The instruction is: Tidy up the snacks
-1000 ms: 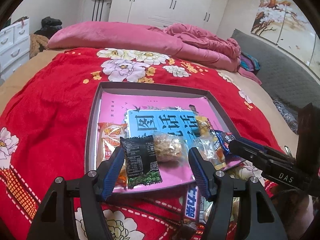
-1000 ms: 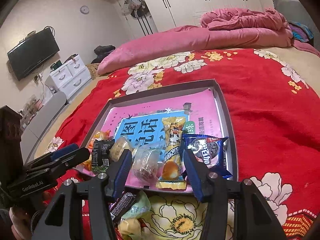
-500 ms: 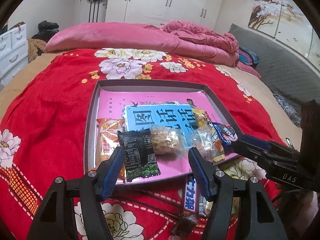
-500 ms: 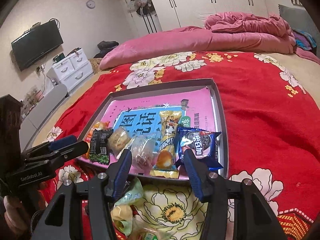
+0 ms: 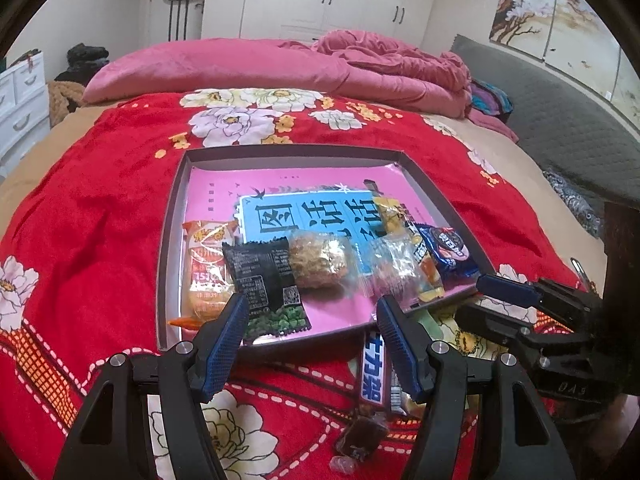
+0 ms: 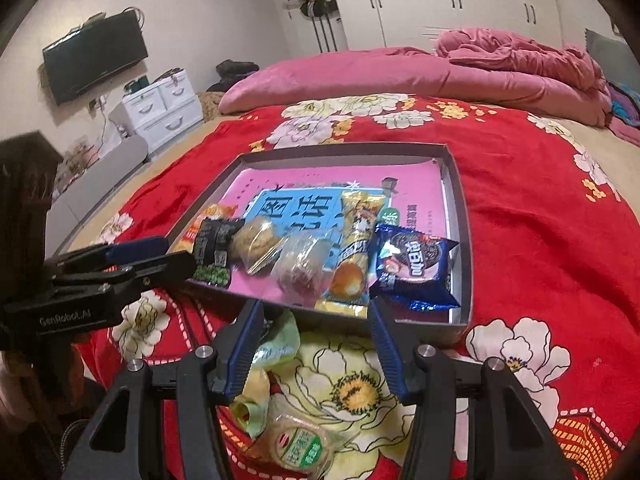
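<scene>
A row of snacks lies along the near edge of the shallow grey tray, which rests on the red flowered bedspread in the middle of the bed. From the tray's left wall to its right: an orange packet, a black packet with green peas, a clear-wrapped crumbly cake, a second clear-wrapped pastry, a long yellow packet and a blue cookie packet close to the right wall. They lie on a pink and blue printed sheet lining the tray floor.

More snacks are still outside, on the bedspread just off the tray's near edge: a blue-and-white bar, a dark brown sweet, a pale green wrapper, a yellow-green piece and a round clear-wrapped cake with a green label.

The left tool hangs over the tray's near edge with its blue-padded jaws apart and nothing between them. The right tool hangs above the loose snacks, jaws also apart and empty; the green wrapper sits just beside its left finger, and whether they touch is unclear.

A pink quilt lies bunched along the far edge of the bed.
</scene>
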A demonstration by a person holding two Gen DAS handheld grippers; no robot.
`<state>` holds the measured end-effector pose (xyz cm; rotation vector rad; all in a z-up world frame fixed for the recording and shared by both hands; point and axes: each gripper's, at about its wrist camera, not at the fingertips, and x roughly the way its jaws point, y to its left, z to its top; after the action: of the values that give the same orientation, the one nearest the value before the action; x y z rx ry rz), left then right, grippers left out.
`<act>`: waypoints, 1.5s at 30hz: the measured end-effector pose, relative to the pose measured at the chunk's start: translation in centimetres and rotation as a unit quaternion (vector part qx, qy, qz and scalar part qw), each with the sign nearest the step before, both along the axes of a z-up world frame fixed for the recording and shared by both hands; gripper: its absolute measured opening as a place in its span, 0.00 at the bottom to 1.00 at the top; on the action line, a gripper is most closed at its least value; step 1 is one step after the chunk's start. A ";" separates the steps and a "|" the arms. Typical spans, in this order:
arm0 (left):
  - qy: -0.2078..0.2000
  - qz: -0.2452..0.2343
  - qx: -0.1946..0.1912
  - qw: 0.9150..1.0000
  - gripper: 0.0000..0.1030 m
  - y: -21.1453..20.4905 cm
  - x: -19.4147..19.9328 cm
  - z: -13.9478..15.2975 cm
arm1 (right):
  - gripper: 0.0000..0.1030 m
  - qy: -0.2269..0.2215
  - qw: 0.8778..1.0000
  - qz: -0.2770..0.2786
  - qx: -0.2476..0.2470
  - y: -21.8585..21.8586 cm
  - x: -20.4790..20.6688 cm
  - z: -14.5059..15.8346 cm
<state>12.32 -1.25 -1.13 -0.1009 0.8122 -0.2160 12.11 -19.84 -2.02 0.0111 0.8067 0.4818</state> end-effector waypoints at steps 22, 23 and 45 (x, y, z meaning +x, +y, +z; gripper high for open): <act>0.039 -0.009 -0.019 0.999 0.66 -0.8 -0.2 -1.3 | 0.52 0.006 0.998 0.055 -0.033 1.6 -2.2 -0.7; 0.041 -0.012 -0.017 0.999 0.66 -1.0 -0.2 -1.5 | 0.53 0.008 0.998 0.059 -0.035 1.7 -2.3 -0.8; 0.098 -0.046 -0.023 0.994 0.66 -2.8 0.0 -3.5 | 0.55 0.019 0.986 0.123 -0.112 4.5 -4.0 -2.9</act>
<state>12.31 -4.03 -4.66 -0.1290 1.0081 -0.3142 8.10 -15.29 -4.96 -0.2921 0.9018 0.6222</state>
